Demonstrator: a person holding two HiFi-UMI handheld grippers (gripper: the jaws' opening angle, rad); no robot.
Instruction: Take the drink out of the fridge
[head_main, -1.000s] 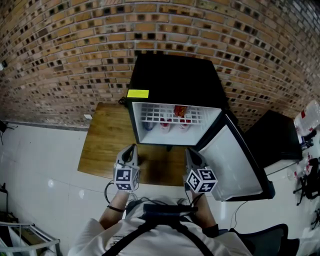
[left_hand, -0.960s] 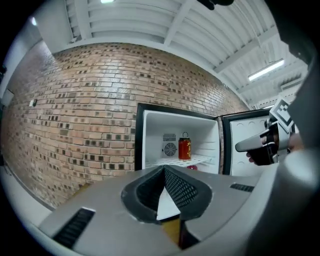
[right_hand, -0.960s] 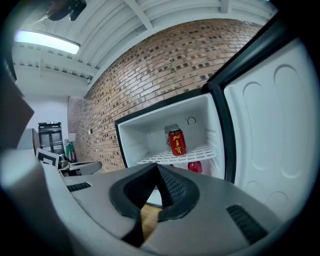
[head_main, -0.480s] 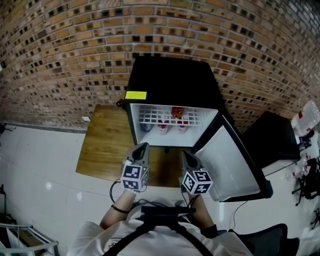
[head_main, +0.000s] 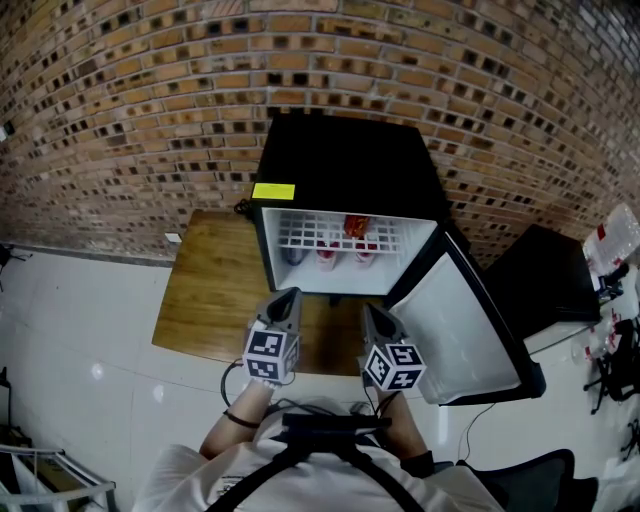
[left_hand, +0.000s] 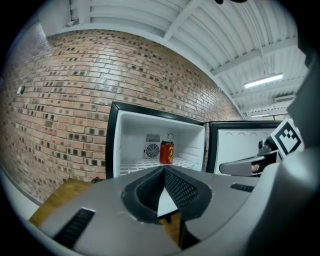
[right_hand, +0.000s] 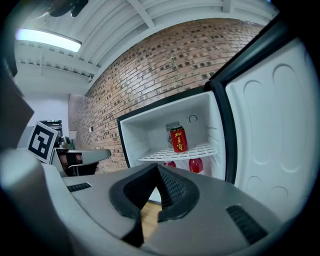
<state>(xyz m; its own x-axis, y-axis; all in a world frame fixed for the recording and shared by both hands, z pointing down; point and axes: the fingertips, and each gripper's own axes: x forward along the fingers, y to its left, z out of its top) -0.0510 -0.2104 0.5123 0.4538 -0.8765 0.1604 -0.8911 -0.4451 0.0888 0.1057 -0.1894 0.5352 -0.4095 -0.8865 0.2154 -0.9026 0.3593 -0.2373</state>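
Observation:
A red drink can (head_main: 357, 224) stands on the white wire shelf of a small black fridge (head_main: 345, 160) whose door (head_main: 460, 320) hangs open to the right. The can (left_hand: 166, 152) is straight ahead in the left gripper view. In the right gripper view the can (right_hand: 178, 139) stands above two red-capped bottles (right_hand: 195, 164) on the lower level. My left gripper (head_main: 290, 296) and right gripper (head_main: 368, 310) are side by side in front of the open fridge, short of it. Both are shut with nothing between the jaws, as seen at the left gripper (left_hand: 164, 170) and the right gripper (right_hand: 158, 167).
The fridge stands on a wooden board (head_main: 215, 285) against a brick wall (head_main: 120, 100), with white tiled floor (head_main: 80, 330) to the left. A yellow label (head_main: 274, 191) marks the fridge's top left corner. A black cabinet (head_main: 545, 275) sits behind the open door.
My left gripper has moved forward and to the right, closer to the fridge opening. The right gripper has shifted slightly left. Both stay shut.

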